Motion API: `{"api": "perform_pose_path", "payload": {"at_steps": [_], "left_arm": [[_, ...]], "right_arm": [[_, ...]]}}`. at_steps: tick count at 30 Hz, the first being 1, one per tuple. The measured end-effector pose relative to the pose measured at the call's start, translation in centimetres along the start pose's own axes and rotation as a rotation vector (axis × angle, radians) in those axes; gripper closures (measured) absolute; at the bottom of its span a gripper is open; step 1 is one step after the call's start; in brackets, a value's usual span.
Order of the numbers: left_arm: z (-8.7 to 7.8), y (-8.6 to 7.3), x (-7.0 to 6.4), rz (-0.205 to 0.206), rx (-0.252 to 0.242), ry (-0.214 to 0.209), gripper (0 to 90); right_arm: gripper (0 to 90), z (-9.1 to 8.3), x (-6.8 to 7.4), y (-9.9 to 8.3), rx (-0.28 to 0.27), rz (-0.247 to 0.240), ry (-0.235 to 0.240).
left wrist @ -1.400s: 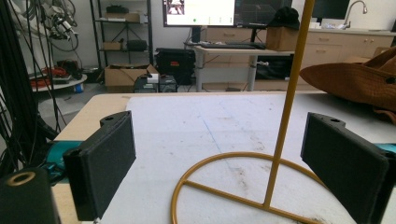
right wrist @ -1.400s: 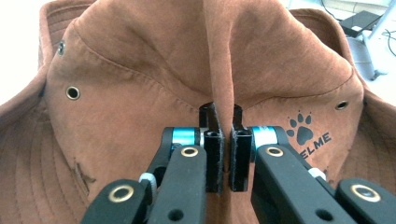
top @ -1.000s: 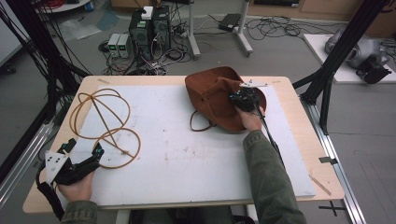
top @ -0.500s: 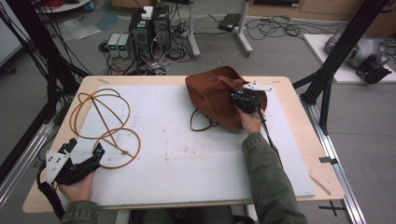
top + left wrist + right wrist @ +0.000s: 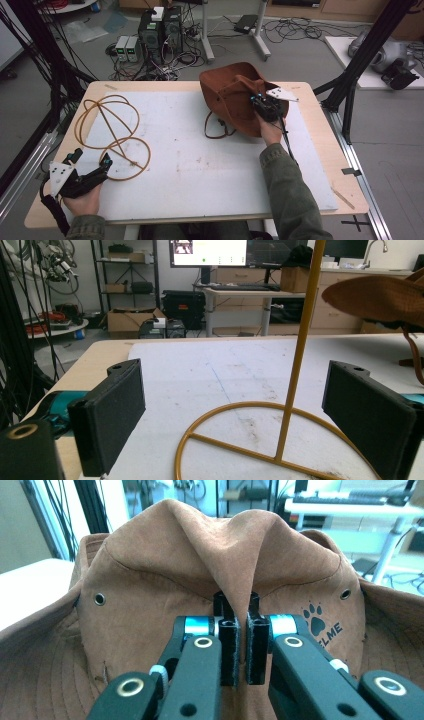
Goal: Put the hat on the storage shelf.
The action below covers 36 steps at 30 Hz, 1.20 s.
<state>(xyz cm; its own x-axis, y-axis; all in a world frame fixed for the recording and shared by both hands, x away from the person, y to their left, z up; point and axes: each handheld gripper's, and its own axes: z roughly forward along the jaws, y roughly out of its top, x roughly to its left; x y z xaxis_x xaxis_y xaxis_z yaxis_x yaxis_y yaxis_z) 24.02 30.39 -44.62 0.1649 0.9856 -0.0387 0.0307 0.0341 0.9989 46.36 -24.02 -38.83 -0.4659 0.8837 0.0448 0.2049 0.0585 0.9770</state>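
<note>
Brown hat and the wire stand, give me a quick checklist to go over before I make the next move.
1. Right hand-held gripper shut on the brown hat: ok, a fold of the crown is pinched between the jaws.
2. Hat raised off the white mat: cannot tell; the brim looks lifted in the left gripper view.
3. Chin cord free of the stand: ok, it lies on the mat apart from it.
4. Left hand-held gripper open: ok, jaws wide apart.
5. Wire stand held steady: not ok, its upright rod stands between the open jaws, ungripped.
</note>
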Motion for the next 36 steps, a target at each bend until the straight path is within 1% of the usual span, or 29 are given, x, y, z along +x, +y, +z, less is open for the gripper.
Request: {"api": "perform_pose_path", "payload": {"at_steps": [1,2,3,4,6,7,8,9,13,15,17,18,20,21,23,24,27,28,30,32,33,34,35,36], "left_arm": [[0.0,0.0,0.0,0.001,0.000,0.000,10.4],[0.0,0.0,0.0,0.000,0.000,-0.001,10.4],[0.0,0.0,0.0,0.000,0.003,-0.002,10.4],[0.1,-0.1,0.0,0.002,0.008,-0.005,10.4],[0.1,-0.1,0.0,0.004,0.009,-0.005,10.4],[0.1,-0.1,-0.1,0.002,0.009,-0.006,10.4],[0.2,-0.1,-0.1,0.000,0.008,-0.007,10.4],[0.2,-0.1,-0.1,0.000,0.007,-0.007,10.4],[0.1,0.0,-0.1,0.001,0.006,-0.005,10.4],[0.1,-0.1,-0.1,0.001,0.008,-0.004,10.4],[0.1,0.0,-0.1,0.002,0.007,-0.004,10.4],[0.1,0.0,-0.1,0.002,0.007,-0.004,10.4],[0.1,-0.1,-0.1,0.000,0.006,-0.005,10.4],[0.1,0.0,-0.1,0.001,0.006,-0.005,10.4],[0.1,0.0,-0.1,0.001,0.006,-0.006,10.4],[0.1,0.0,-0.1,0.001,0.005,-0.006,10.4],[0.2,0.0,-0.1,-0.001,0.005,-0.008,10.4],[0.2,0.0,-0.1,0.000,0.005,-0.008,10.4],[0.3,0.0,-0.2,-0.001,0.004,-0.010,10.4],[0.3,0.0,-0.3,0.001,0.005,-0.012,10.4],[0.4,0.0,-0.3,-0.001,0.005,-0.014,10.4],[0.4,0.0,-0.3,-0.001,0.006,-0.014,10.4],[0.4,0.0,-0.3,-0.002,0.006,-0.014,10.4],[0.3,0.0,-0.3,-0.002,0.005,-0.015,10.4]], "right_arm": [[88.1,-0.4,-0.1,0.1,-0.023,0.018,0.004],[88.1,-0.5,-0.1,0.3,-0.036,0.026,0.012],[88.1,-0.5,-0.1,0.3,-0.036,0.026,0.012],[88.1,-1.0,-0.1,0.6,-0.063,0.026,0.020],[88.0,-1.3,0.2,1.0,-0.089,0.026,0.025],[88.0,-1.3,0.2,1.0,-0.089,0.026,0.025],[88.0,-1.5,0.3,1.1,-0.102,0.034,0.034],[88.0,-1.8,0.5,1.5,-0.127,0.029,0.038],[88.0,-2.4,1.0,2.0,-0.172,0.041,0.055],[88.0,-2.8,1.2,2.3,-0.205,0.037,0.062],[88.0,-3.2,1.5,2.6,-0.234,0.029,0.064],[88.0,-3.3,1.6,2.7,-0.245,0.034,0.066],[88.0,-3.5,1.6,2.8,-0.255,0.033,0.065],[88.0,-3.7,1.7,3.0,-0.276,0.036,0.064],[88.0,-3.8,1.7,3.0,-0.283,0.038,0.066],[88.0,-4.0,1.8,3.2,-0.295,0.040,0.072],[88.0,-4.2,2.0,3.3,-0.304,0.044,0.089],[88.0,-4.4,2.2,3.4,-0.314,0.041,0.095],[88.0,-4.6,3.0,3.9,-0.335,0.038,0.121],[88.0,-4.8,3.6,4.3,-0.344,0.036,0.140],[88.0,-4.8,3.6,4.3,-0.344,0.036,0.140],[88.0,-4.7,4.1,4.7,-0.352,0.045,0.163],[88.0,-4.7,4.1,4.7,-0.352,0.045,0.163],[88.0,-4.6,4.7,5.1,-0.357,0.044,0.178]]}}
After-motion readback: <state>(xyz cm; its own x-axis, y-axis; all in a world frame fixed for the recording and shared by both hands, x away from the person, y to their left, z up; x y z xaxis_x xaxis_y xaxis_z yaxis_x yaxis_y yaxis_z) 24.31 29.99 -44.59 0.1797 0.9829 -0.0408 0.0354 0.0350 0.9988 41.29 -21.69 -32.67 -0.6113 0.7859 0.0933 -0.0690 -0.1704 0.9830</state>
